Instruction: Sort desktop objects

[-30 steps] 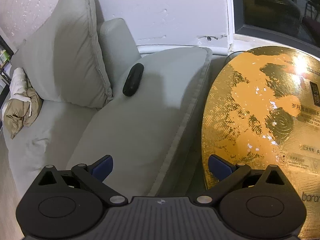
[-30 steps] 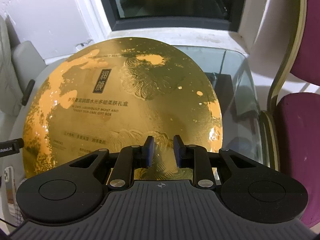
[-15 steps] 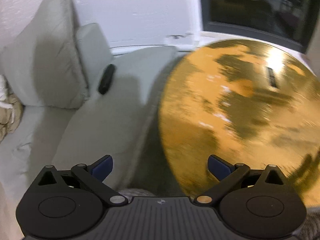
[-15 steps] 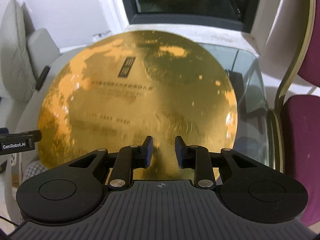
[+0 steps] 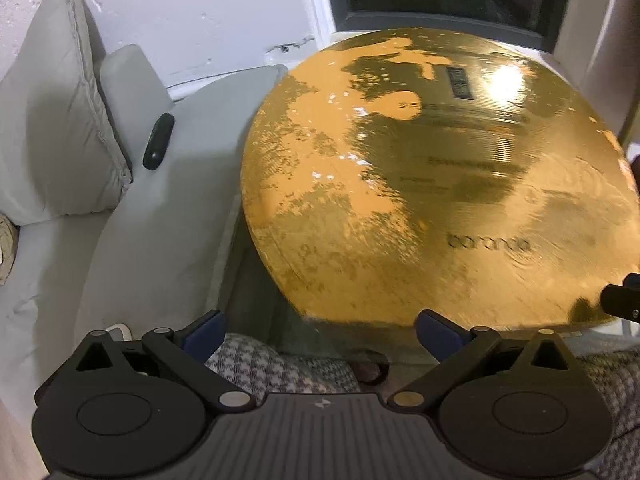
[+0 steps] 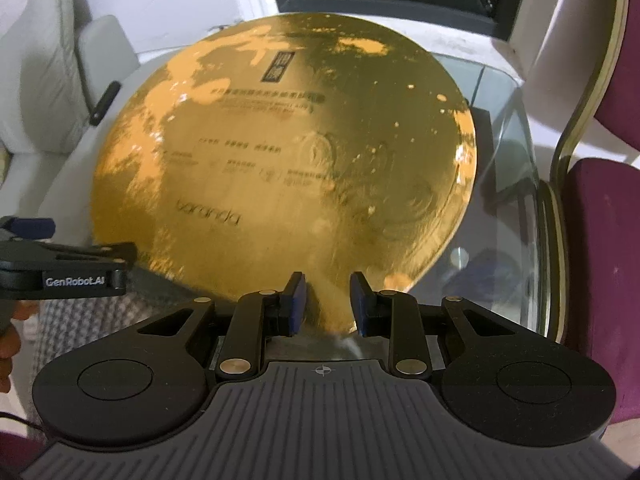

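The right claw (image 6: 327,300) is pinched on the near rim of the round gold box lid (image 6: 288,152), which is tilted over the glass counter (image 6: 508,152); the left claw (image 5: 318,334) is spread wide and holds nothing. With so thin an edge grip, the broad lid could pivot, slip out and strike the glass, or slide toward the grey sofa (image 5: 152,216).

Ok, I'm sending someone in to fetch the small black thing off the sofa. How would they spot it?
Find the glass table carrying the big round gold box, then the grey sofa beside it. The small black oblong object lies on the sofa arm, next to the upright cushion. It is the only dark item on the pale fabric.
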`<state>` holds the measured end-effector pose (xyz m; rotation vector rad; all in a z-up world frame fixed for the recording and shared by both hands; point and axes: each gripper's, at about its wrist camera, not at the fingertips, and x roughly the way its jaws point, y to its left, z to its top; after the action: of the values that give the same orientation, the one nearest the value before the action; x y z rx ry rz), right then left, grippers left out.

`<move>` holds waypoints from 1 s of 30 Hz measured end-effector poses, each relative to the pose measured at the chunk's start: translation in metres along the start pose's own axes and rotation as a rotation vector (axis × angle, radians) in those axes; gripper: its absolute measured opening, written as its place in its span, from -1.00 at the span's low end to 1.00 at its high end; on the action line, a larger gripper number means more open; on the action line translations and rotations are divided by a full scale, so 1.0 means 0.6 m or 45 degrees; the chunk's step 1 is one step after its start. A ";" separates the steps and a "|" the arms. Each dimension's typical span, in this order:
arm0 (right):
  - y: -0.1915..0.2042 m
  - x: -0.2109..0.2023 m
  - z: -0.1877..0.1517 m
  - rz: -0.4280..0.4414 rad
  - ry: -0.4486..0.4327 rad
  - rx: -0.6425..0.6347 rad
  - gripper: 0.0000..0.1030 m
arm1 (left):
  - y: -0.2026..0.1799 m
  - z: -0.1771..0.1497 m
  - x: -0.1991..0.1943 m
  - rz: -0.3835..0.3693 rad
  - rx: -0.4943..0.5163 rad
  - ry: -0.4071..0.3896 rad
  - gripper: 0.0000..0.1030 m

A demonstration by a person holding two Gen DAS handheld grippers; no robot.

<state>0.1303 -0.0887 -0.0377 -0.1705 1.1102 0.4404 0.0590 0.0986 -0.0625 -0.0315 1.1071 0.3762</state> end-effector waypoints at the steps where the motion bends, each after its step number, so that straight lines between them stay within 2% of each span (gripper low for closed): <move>1: 0.001 -0.008 -0.004 0.005 -0.007 -0.001 -0.40 | -0.001 -0.003 -0.006 -0.008 0.007 -0.005 0.99; 5: 0.004 -0.048 -0.019 0.028 -0.045 0.012 -0.23 | -0.006 -0.012 -0.036 -0.046 0.024 -0.035 0.99; 10: 0.003 -0.105 -0.033 0.037 -0.115 0.052 0.17 | -0.016 -0.021 -0.067 -0.089 0.061 -0.058 0.99; 16: 0.003 -0.159 -0.057 -0.018 -0.180 0.091 0.53 | -0.028 -0.031 -0.105 -0.140 0.107 -0.084 0.99; 20: 0.002 -0.179 -0.077 -0.018 -0.196 0.127 0.57 | -0.033 -0.037 -0.130 -0.161 0.126 -0.109 0.99; 22: 0.002 -0.188 -0.084 -0.024 -0.205 0.127 0.63 | -0.032 -0.038 -0.141 -0.173 0.113 -0.125 0.99; 30: 0.002 -0.235 -0.096 -0.018 -0.257 0.136 0.64 | -0.022 -0.041 -0.188 -0.257 0.049 -0.139 0.99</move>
<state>0.0300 -0.1440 0.0629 -0.0391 0.9311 0.3761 -0.0023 0.0494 0.0233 -0.0867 0.9930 0.1738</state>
